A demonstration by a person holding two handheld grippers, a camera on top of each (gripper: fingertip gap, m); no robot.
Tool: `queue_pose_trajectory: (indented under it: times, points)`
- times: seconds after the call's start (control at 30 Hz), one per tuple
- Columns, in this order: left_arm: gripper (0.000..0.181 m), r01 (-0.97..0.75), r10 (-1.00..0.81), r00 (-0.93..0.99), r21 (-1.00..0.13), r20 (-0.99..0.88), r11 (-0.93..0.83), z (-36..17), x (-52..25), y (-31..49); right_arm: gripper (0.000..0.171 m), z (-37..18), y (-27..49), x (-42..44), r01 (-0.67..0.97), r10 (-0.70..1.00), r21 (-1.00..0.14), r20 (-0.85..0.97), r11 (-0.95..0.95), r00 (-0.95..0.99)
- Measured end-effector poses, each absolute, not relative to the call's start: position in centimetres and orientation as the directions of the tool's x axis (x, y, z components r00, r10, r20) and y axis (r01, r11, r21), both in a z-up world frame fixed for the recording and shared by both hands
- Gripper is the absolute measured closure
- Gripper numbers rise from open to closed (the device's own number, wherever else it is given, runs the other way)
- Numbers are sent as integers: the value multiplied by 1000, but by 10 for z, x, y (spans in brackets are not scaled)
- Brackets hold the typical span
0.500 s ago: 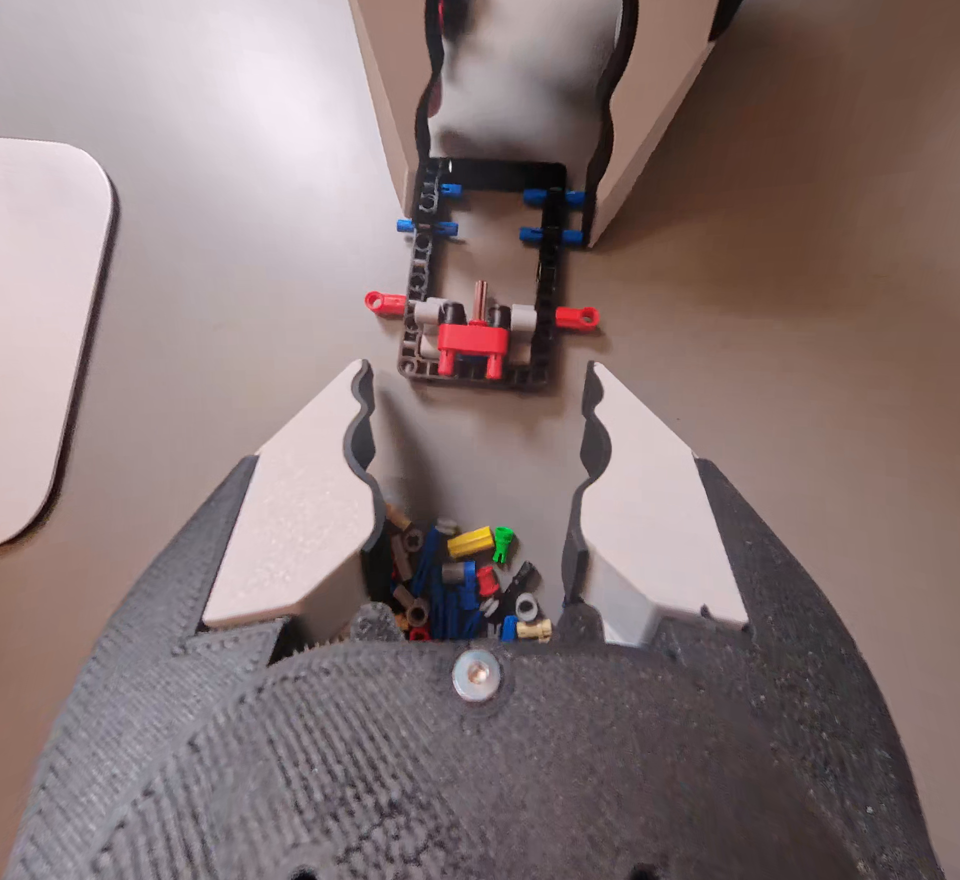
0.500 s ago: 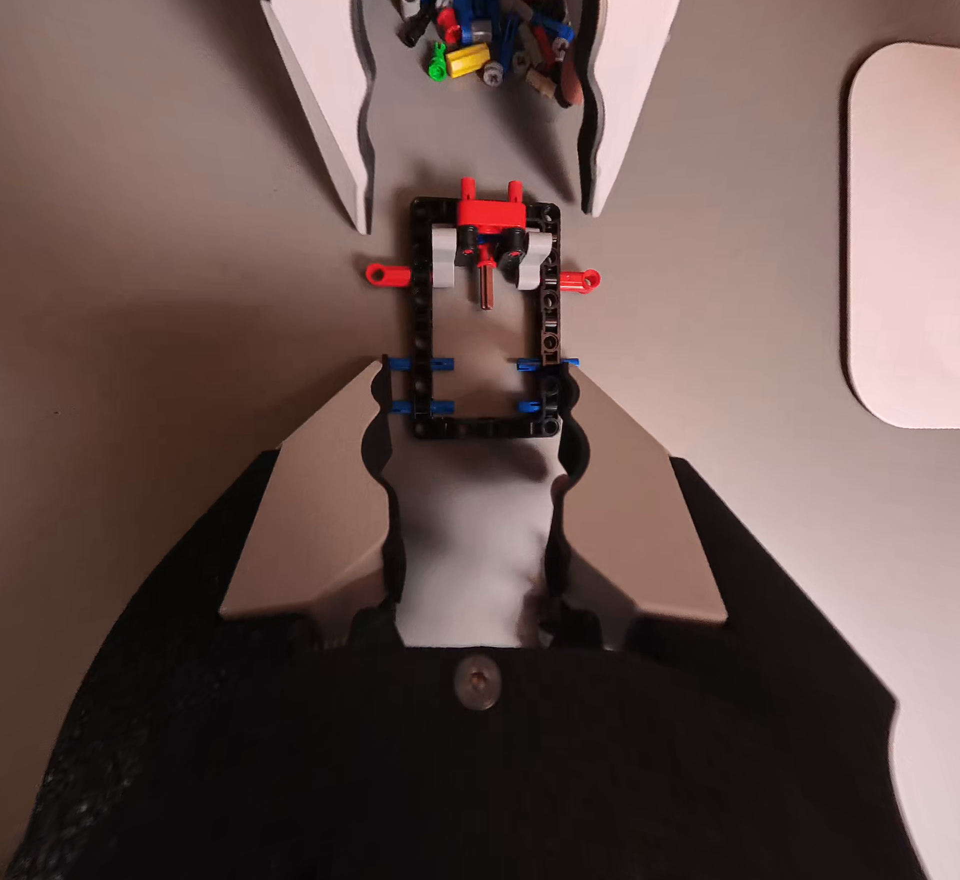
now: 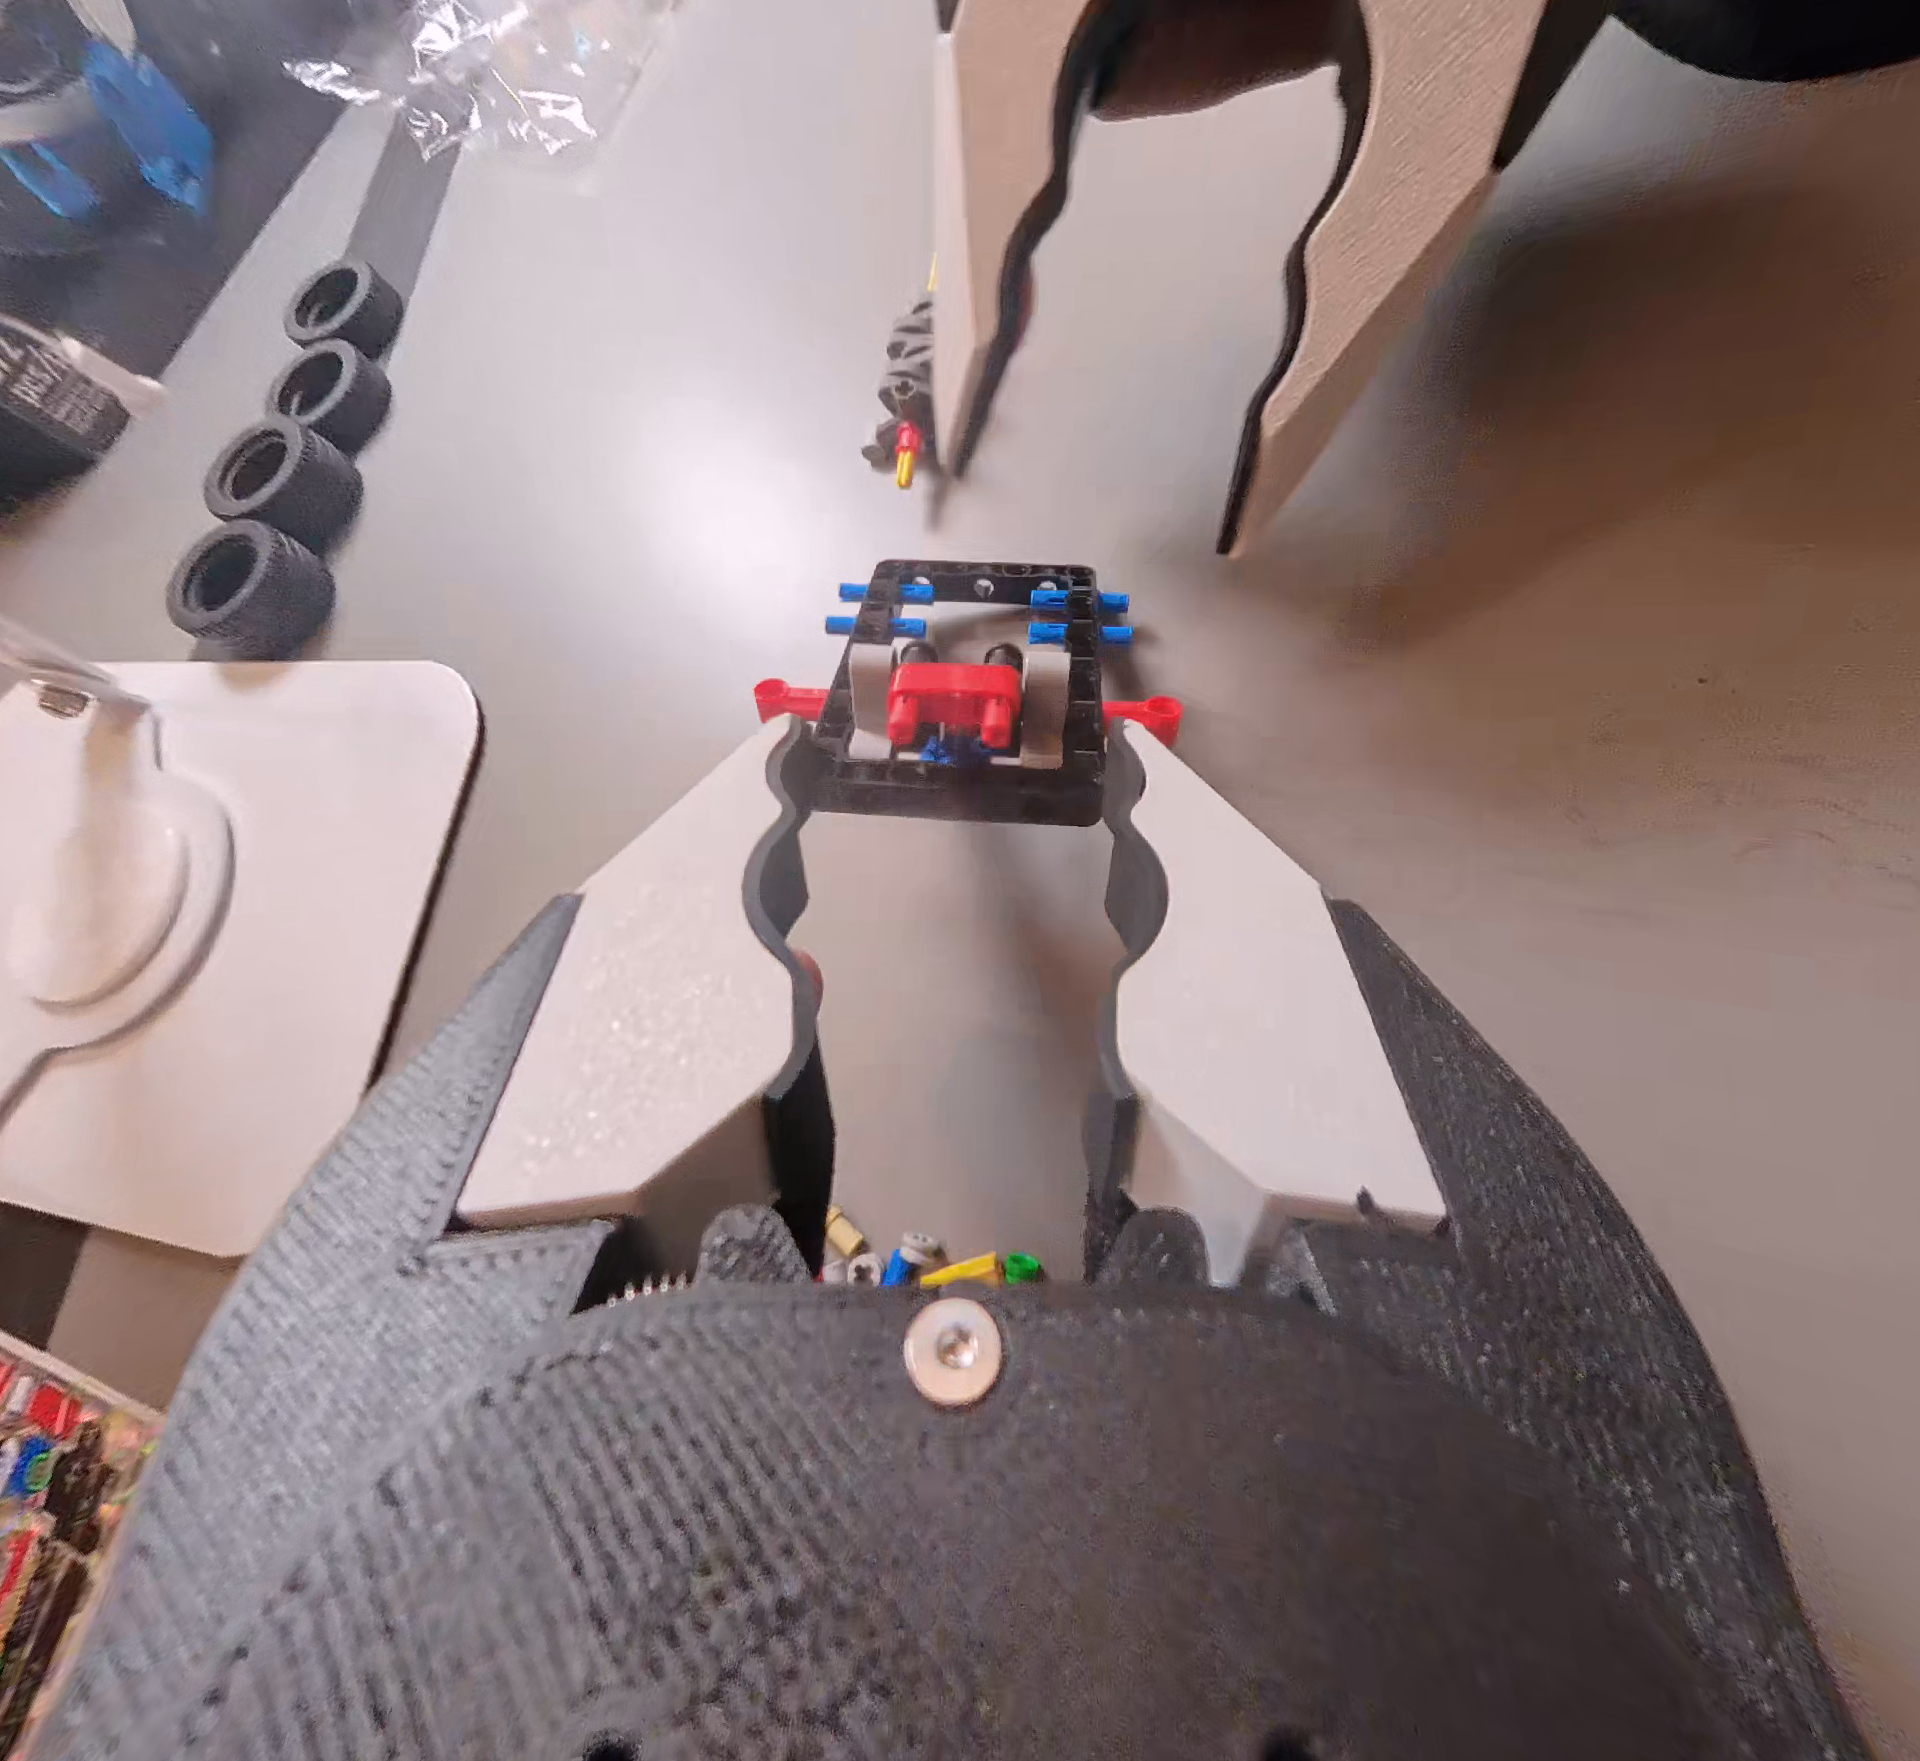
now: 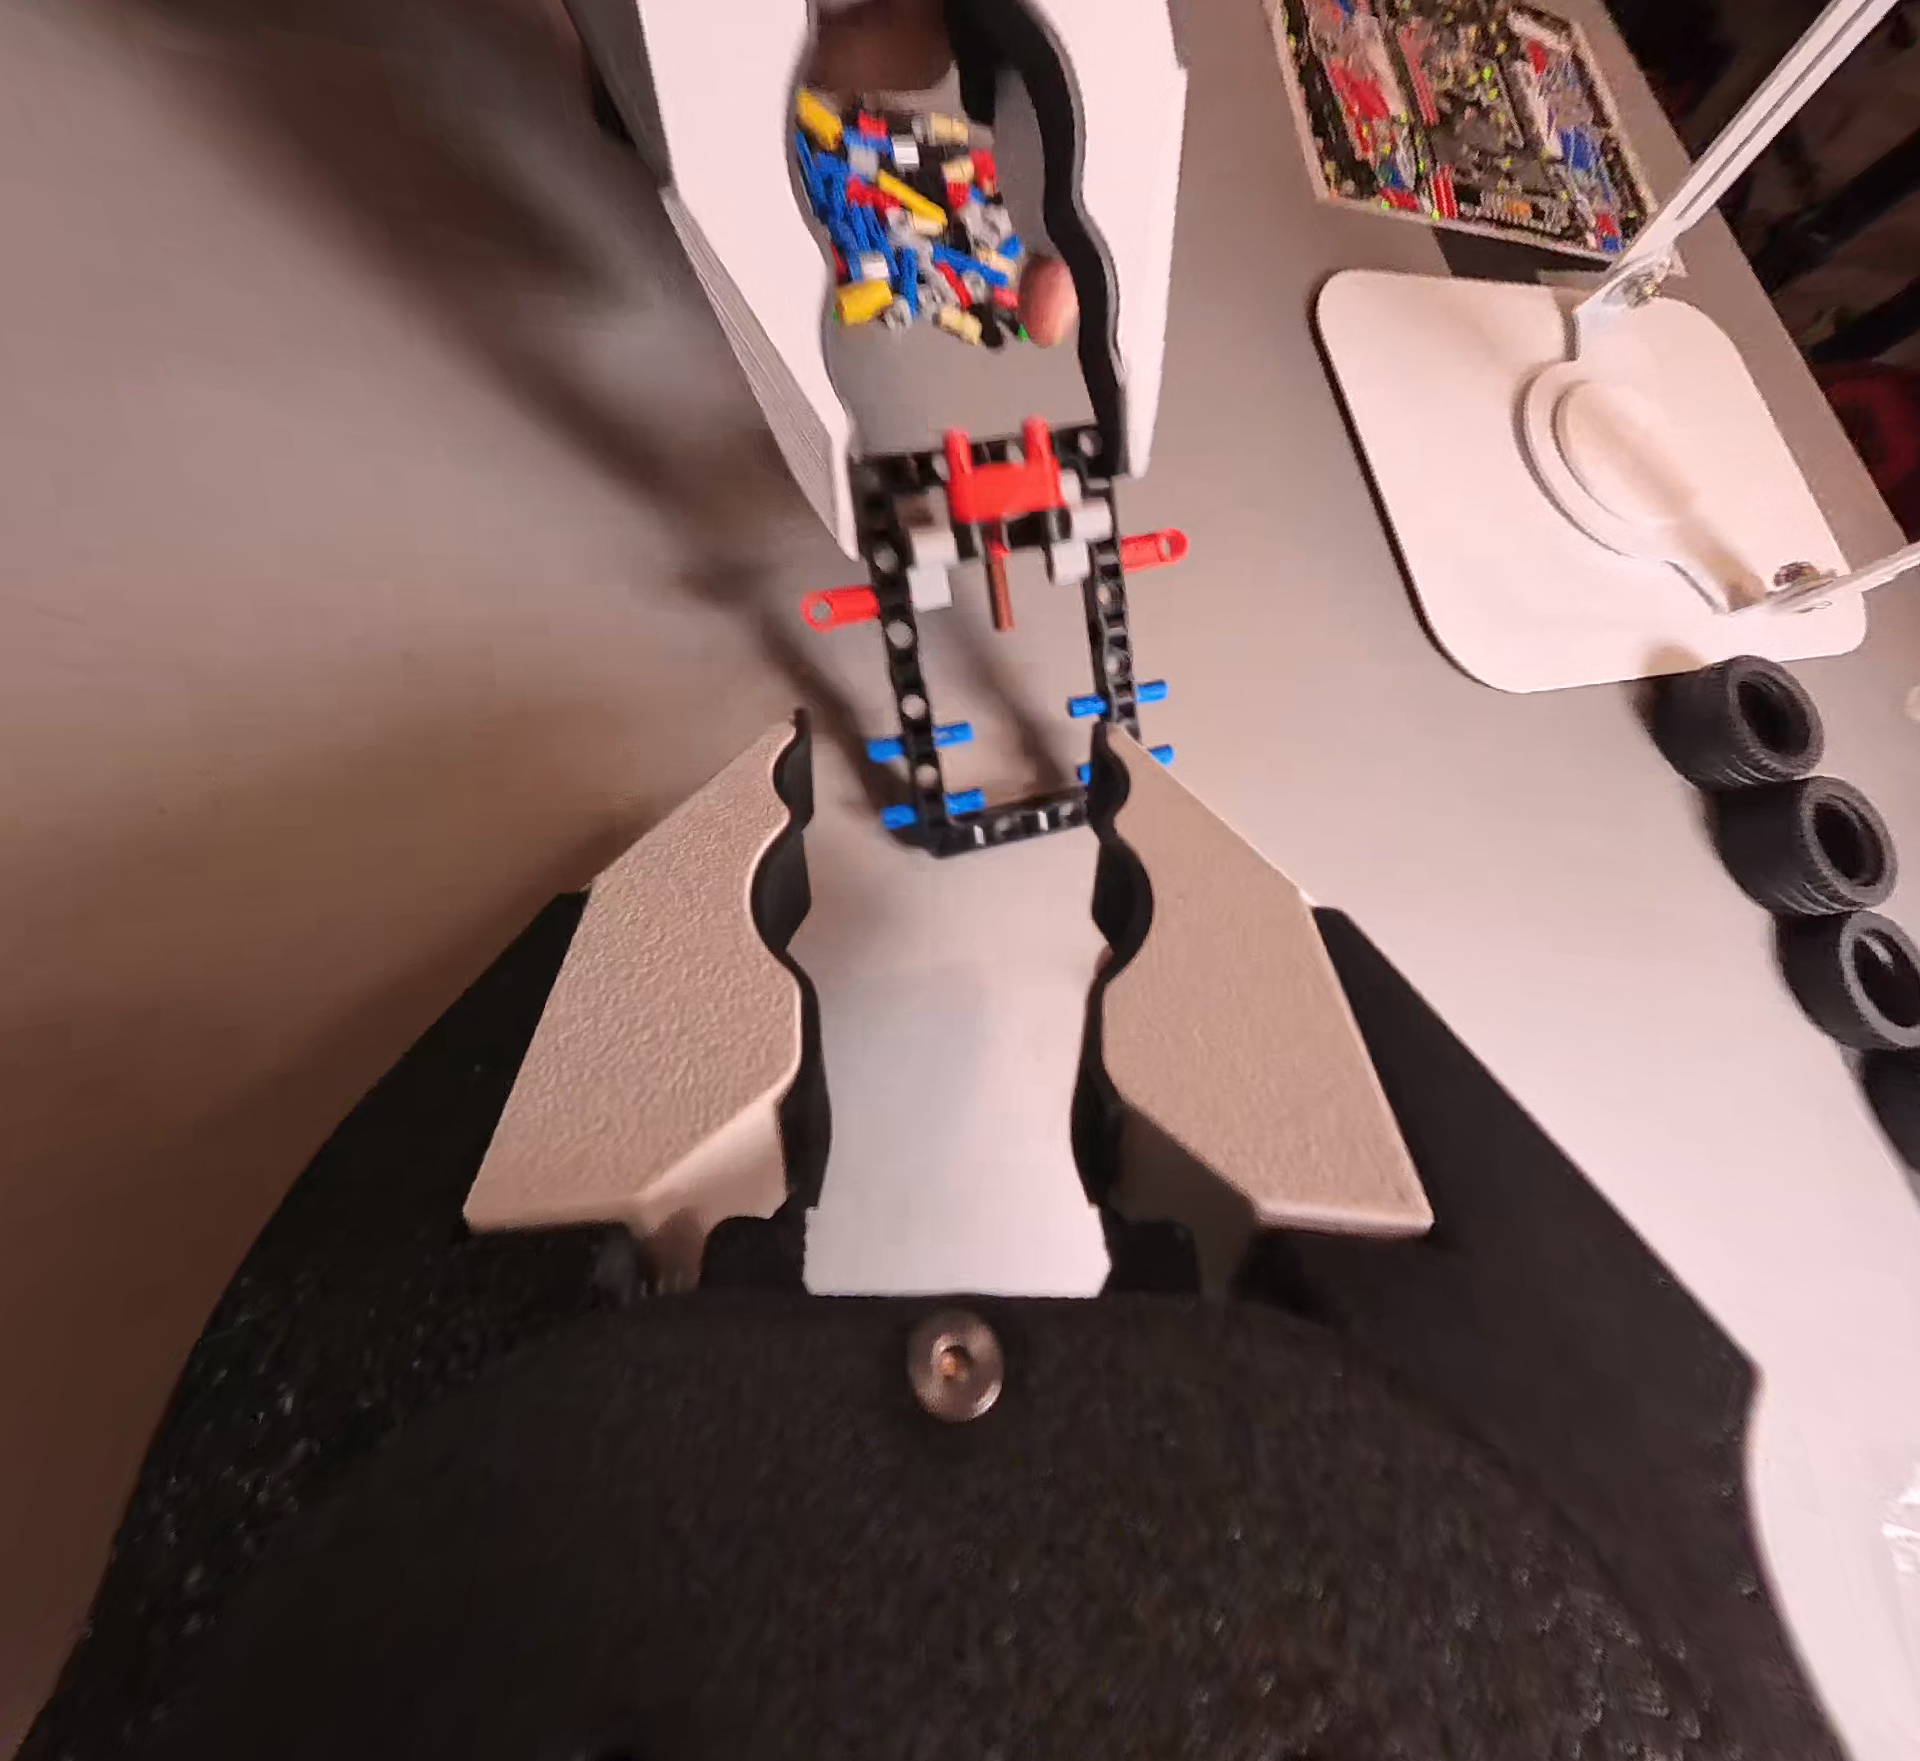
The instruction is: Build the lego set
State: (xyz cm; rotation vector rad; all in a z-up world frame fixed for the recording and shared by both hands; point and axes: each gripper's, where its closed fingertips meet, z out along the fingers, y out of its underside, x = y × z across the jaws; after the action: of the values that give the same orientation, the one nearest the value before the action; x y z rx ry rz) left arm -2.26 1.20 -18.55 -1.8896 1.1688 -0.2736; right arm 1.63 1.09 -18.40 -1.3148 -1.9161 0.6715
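Frame [image 3: 961,688] of black beams, carrying its red block [image 3: 951,701] and blue pins [image 4: 920,740], sits at twelve o'clock from the left tool [image 3: 956,750], whose fingers pinch its near end, probably to steady it for adding parts. Right tool [image 4: 951,745] hangs spread and empty at the frame's opposite end. Loose pieces [image 4: 909,231] lie on the bench [image 3: 1455,776] behind the left tool; tyres [image 3: 281,464] wait at ten o'clock.
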Motion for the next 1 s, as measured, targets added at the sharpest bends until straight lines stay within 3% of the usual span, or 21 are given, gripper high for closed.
queue_pose_trajectory:
  times: [0.03, 0.07, 0.1, 0.23, 0.43, 0.5, 0.57, 0.6, 0.7, 0.83, 0.9, 1.0]
  points:
    - [142, -622, -798, 541, -764, -264, -169, -183, -21, 14, 125, -178, 5, 17, 555, 949, -771, 239, 314, -205]
    - [142, -620, -778, 563, -765, -281, -173, -180, -21, 17, 131, -174, 3, 17, 537, 957, -792, 236, 291, -171]
    - [161, -614, -771, 576, -767, -272, -187, -178, -19, 18, 133, -170, 0, 16, 516, 961, -811, 240, 277, -140]
    - [161, -613, -748, 617, -746, -245, -261, -185, -18, 21, 134, -177, 5, 13, 503, 964, -831, 264, 238, -20]
    - [161, -544, -764, 630, -782, -139, -305, -184, -14, 17, 123, -213, 21, 5, 600, 889, -677, 435, 426, -140]
    - [161, -519, -768, 632, -792, -102, -321, -182, -13, 15, 132, -219, 21, 0, 591, 832, -609, 511, 528, -217]
    - [161, -497, -767, 637, -801, -76, -333, -180, -14, 14, 159, -222, 25, -3, 583, 783, -563, 577, 586, -231]
    - [159, -493, -769, 635, -806, -77, -327, -177, -14, 14, 162, -223, 25, -4, 569, 769, -559, 596, 603, -230]
    - [143, -527, -771, 616, -812, -161, -252, -152, -16, 8, 163, -215, 23, 1, 512, 755, -584, 616, 630, -225]
    - [180, -665, -756, 602, -685, -257, -297, -147, -24, -5, 163, -183, 24, 9, 415, 781, -677, 605, 608, -157]
    - [181, -685, -745, 615, -643, -258, -343, -159, -25, -5, 163, -164, 21, 11, 332, 786, -721, 605, 609, -127]
    - [181, -626, -729, 659, -671, -184, -397, -165, -12, -2, 163, -146, 17, 13, 241, 817, -783, 568, 573, -96]
